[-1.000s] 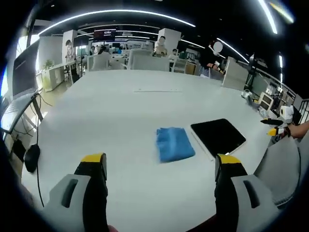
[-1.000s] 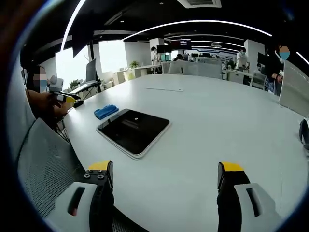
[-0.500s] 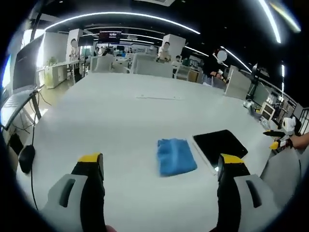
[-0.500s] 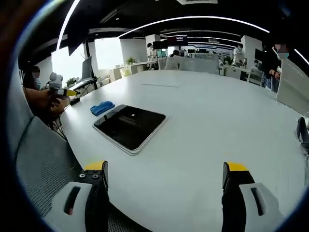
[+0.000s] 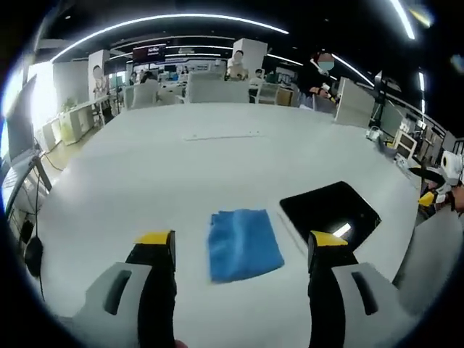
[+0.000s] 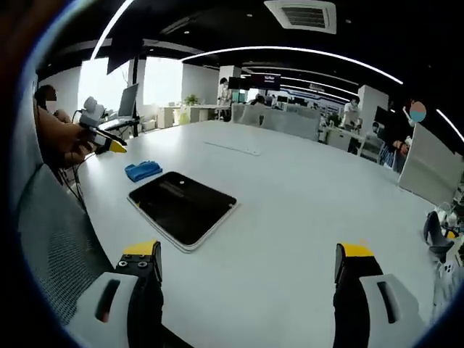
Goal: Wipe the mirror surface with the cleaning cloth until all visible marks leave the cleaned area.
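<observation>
Nothing wiped yet, I judge: my left gripper (image 5: 240, 254), jaws spread, hovers over the folded blue cleaning cloth (image 5: 243, 244) beside the dark rectangular mirror (image 5: 330, 212); marks possibly unreadable. Right gripper (image 6: 247, 262) spread, empty.

We see that the left gripper (image 5: 242, 250) has come closer to the cloth (image 5: 243, 243) during the last second. The cloth now lies between its two fingers (image 5: 158, 254), and before it was ahead of them. The fingers also stand a little narrower than before. The right gripper (image 6: 246, 264) has drawn a little back from the mirror (image 6: 183, 207) and turned its view to the right.
</observation>
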